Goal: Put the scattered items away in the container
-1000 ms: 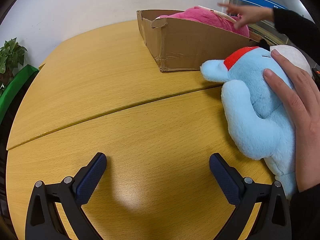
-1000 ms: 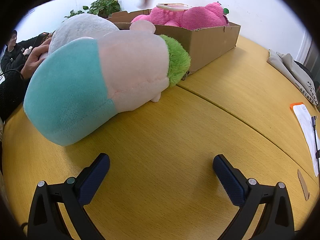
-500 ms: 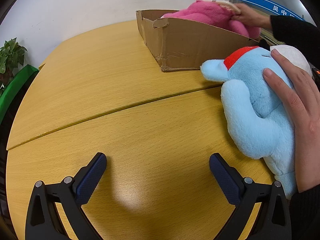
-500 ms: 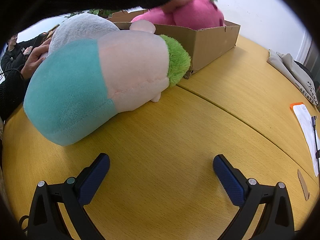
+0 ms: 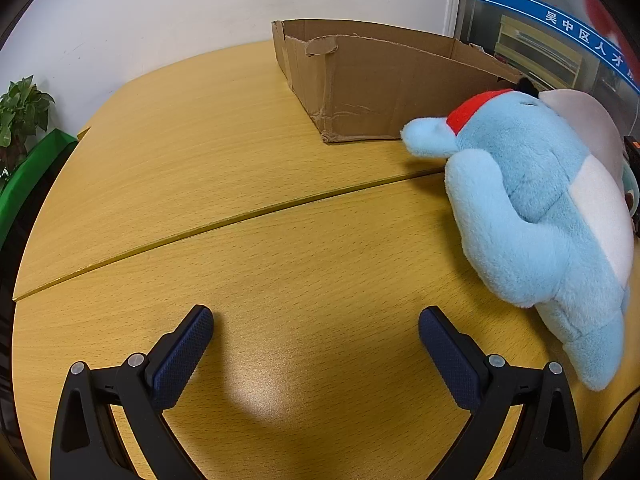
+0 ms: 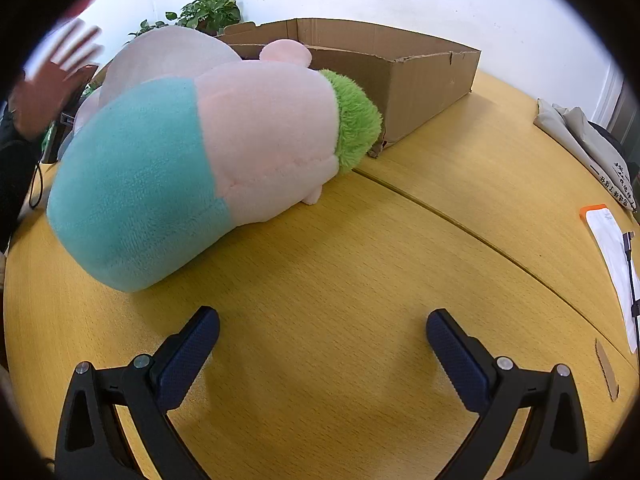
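Note:
A light blue plush (image 5: 536, 208) with a red band lies on the wooden table (image 5: 240, 184), right of my open left gripper (image 5: 316, 332) and apart from it. A brown cardboard box (image 5: 384, 88) stands behind it, its inside hidden. In the right wrist view a teal, pink and green plush (image 6: 200, 164) lies on its side ahead-left of my open right gripper (image 6: 322, 334). A pale grey-white plush (image 6: 168, 56) sits behind it, against the cardboard box (image 6: 420, 76). Nothing is between either gripper's fingers.
A blurred hand (image 6: 52, 84) is raised at the far left of the right wrist view. Potted plants (image 5: 20, 112) stand by the wall. Folded cloth (image 6: 588, 148) and papers (image 6: 612, 252) lie at the table's right edge.
The pink plush that showed above the box rim is gone from view. The hand resting on the blue plush has lifted away. Neither gripper has moved.

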